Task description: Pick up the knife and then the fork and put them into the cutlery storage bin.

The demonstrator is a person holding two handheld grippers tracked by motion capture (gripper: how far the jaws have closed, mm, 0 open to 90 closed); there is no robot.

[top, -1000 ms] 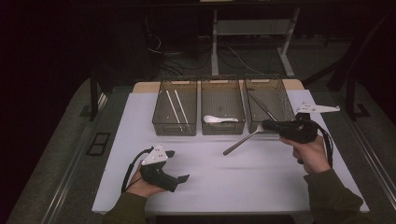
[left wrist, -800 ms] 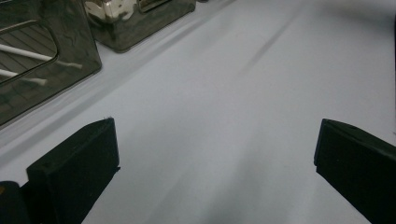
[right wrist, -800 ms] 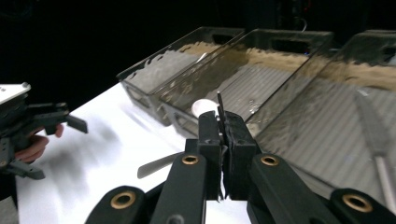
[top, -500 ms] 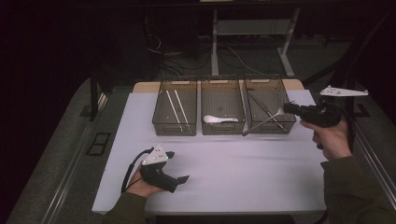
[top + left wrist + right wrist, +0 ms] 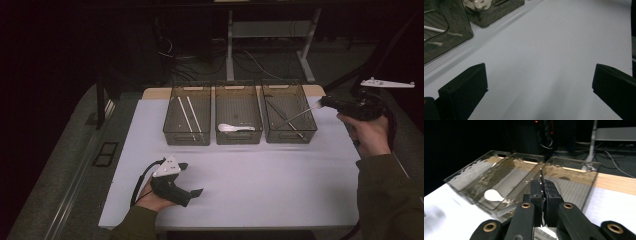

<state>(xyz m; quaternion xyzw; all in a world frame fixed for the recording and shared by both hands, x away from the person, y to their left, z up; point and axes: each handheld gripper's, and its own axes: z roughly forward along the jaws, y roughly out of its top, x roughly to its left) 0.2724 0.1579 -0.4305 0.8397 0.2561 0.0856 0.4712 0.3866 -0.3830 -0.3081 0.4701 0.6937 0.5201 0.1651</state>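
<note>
Carrying a metal utensil (image 5: 296,117) toward the right bin (image 5: 289,111), held at its handle end in the right gripper (image 5: 324,103), jaws pinched narrow on it, above the right edge of the tabletop (image 5: 260,175). Utensil slanting down and left over that bin, far end inside or just above it; cannot tell whether touching the dark piece (image 5: 282,118) already lying there. In the right gripper view, thin handle (image 5: 541,180) gripped edge-on between the pads. Middle bin (image 5: 238,112) holding a white spoon (image 5: 231,128); left bin (image 5: 188,114) holding two white sticks (image 5: 189,116). Left gripper (image 5: 197,192) resting near the front left corner, jaws wide, nothing between. Step judged: placing, nearly done. Next: lowering the tip into the right bin, opening the jaws, clearing the rim.
</note>
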